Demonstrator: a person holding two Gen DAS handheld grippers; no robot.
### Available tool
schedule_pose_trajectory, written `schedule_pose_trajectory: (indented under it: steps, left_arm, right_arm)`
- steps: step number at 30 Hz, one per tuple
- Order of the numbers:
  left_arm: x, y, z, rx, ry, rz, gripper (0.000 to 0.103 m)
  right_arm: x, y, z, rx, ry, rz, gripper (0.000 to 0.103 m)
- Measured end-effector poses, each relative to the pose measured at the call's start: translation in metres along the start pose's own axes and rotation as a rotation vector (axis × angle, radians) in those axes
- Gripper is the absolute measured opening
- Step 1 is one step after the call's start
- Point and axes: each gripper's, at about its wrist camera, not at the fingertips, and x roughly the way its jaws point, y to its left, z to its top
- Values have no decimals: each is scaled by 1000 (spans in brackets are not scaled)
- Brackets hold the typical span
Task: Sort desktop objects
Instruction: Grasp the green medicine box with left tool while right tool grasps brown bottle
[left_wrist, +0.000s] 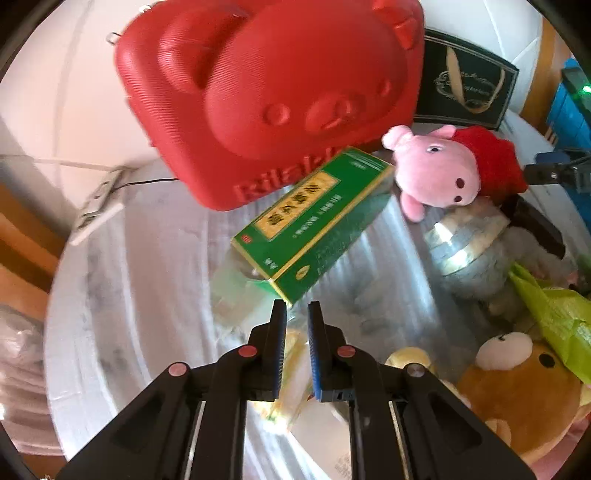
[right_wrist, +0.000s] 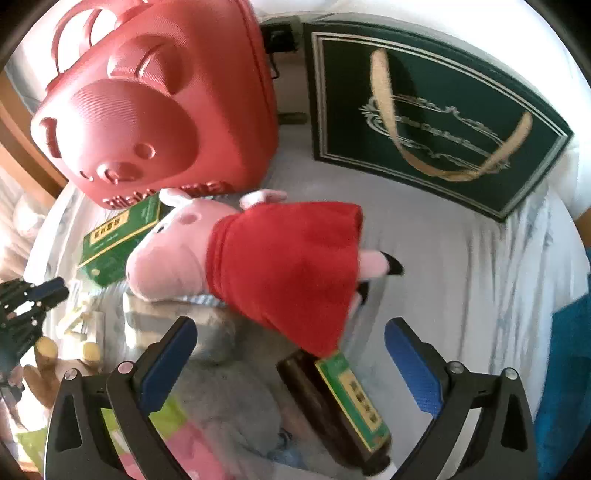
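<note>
A green medicine box (left_wrist: 314, 221) lies on the white table, just ahead of my left gripper (left_wrist: 296, 314), whose jaws stand almost together with nothing between them. A pink pig plush in a red dress (left_wrist: 447, 170) lies right of the box. In the right wrist view the pig plush (right_wrist: 266, 258) lies just ahead of my right gripper (right_wrist: 290, 332), which is wide open and empty. A second green and brown box (right_wrist: 340, 402) lies between its fingers. The first green box (right_wrist: 118, 236) shows at left.
A red bear-shaped case (left_wrist: 273, 96) stands at the back, with a dark green gift bag (right_wrist: 432, 118) to its right. A grey plush (right_wrist: 221, 387), a brown bear plush (left_wrist: 517, 391), a green plastic bag (left_wrist: 554, 314) and small packets (right_wrist: 85, 321) crowd the near side.
</note>
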Motion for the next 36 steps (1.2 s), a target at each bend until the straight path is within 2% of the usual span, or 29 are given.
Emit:
schedule_pose_trajectory:
  steps: [2,4,5,6,9,13,17,19,20,23,26,29,31,32,34,36]
  left_arm:
    - [-5,0,8,16,-4,21,31]
    - [-7,0,23,46,-33,58,75]
    - [-6,-2,29,65,-52,66,81]
    - [-3,-2,37,88,-69,70,82]
    - [23,-8,61,174,-49,69,82]
    - [72,-17,76,266,47,63,82]
    - [104,-31,77,293,97,64,82]
    - [101,-36,74,297,79,58,69]
    - [98,-39,72,303,75,56,67]
    - [92,-43,65,310,92,67,63]
    - [90,-41,64,296,120,48,63]
    - [95,-38,72,280,124,49,69]
    - [104,-36,79,260,154,36,71]
    - [107,-36,81,251,162,31,70]
    - [107,-38,81,245,162,15,59]
    - [99,-41,78,256,163,35,56]
  right_arm:
    - [-4,-4,-2,11,-5,-3,103]
    - [-6,-8,-5,22,-10,-3,103]
    - [-8,-10,-5,30,-14,-7,103]
    - [-9,-11,-4,35,-17,-8,103]
    - [-10,-12,-5,38,-15,-2,103]
    - [-11,-11,-7,5,19,-27,103]
    - [0,-15,-12,-10,113,-118,103]
    - [9,-19,-18,-20,154,-131,103]
    - [12,-20,-21,-28,171,-138,102]
    - [28,-19,-31,-56,228,-149,87]
    - [47,-20,-34,-57,263,-157,79]
    - [67,-21,-37,-46,301,-152,64]
    - [73,-24,-38,-16,300,-134,60]
    - [73,-27,-37,0,296,-124,54]
    - [70,-28,-36,2,280,-151,53]
    - [62,-29,-36,4,254,-149,53]
